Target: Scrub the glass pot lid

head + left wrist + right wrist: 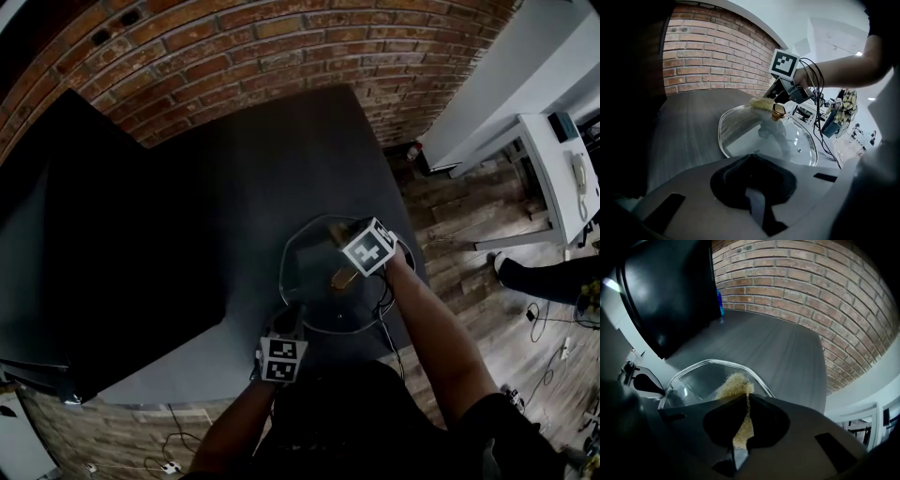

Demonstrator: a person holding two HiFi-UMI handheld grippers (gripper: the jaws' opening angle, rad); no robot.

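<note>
The glass pot lid (323,298) lies on the dark grey table (244,178), its gold knob (342,278) on top. At the lid's near rim, my left gripper (289,330) is shut on the glass edge; in the left gripper view the lid (754,140) runs out from under that gripper (751,157). A yellowish scrub sponge (735,386) is clamped in my right gripper (745,397), which is shut on it. The sponge presses on the lid (693,378) beside the knob (778,111). The left gripper view shows the sponge (761,103) under the right gripper (780,96).
A large black box (112,244) stands on the table's left part. A brick wall (234,56) runs behind the table. To the right are a wooden floor with cables (544,366), a white desk (558,178) and a person's leg (539,277).
</note>
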